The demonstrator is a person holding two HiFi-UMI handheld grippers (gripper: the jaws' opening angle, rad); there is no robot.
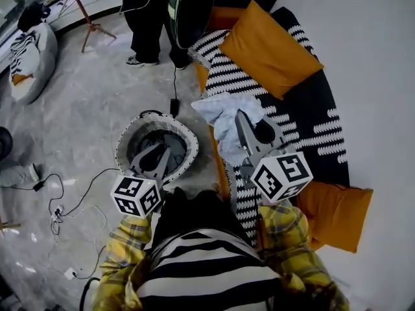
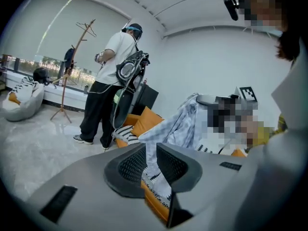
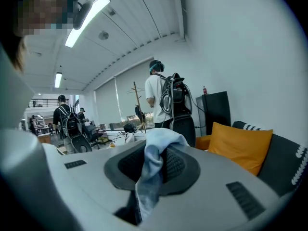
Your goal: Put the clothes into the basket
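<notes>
Right gripper [image 1: 253,129]: jaws drawn close, clamped on a pale blue-white garment [image 1: 220,115]. In the right gripper view [image 3: 156,162] the cloth [image 3: 151,172] is pinched between the two ribbed pads, bunching above them and trailing below. Its marker cube [image 1: 282,175] faces up.

Left gripper [image 1: 159,155]: jaws nearly together, a thin slit between them, gripping nothing. In the left gripper view [image 2: 150,150] only background shows through the slit. In the head view it is over the basket's opening. Its marker cube [image 1: 136,196] sits at the near rim.

Garment: off the floor, hanging from the right gripper above the sofa's near edge. It is just beside the basket, on its right in the head view, and not inside it. The left gripper view shows it draped in the air [image 2: 185,124] beyond that gripper's jaws.

Basket [image 1: 189,140]: round, with a pale patterned rim and a grey interior. It stands on the floor against the sofa's front.

Sofa [image 1: 311,109]: black, with a black-and-white striped cover.

Orange cushion [image 1: 269,50]: lies at the far end of the sofa.

Second orange cushion [image 1: 334,212]: lies at the near end of the sofa.

Floor [image 1: 84,109]: grey and stone-like, with cables [image 1: 78,199] trailing left of the basket.

Standing person [image 1: 146,18]: in dark trousers, beyond the basket, near the sofa's far end.
</notes>
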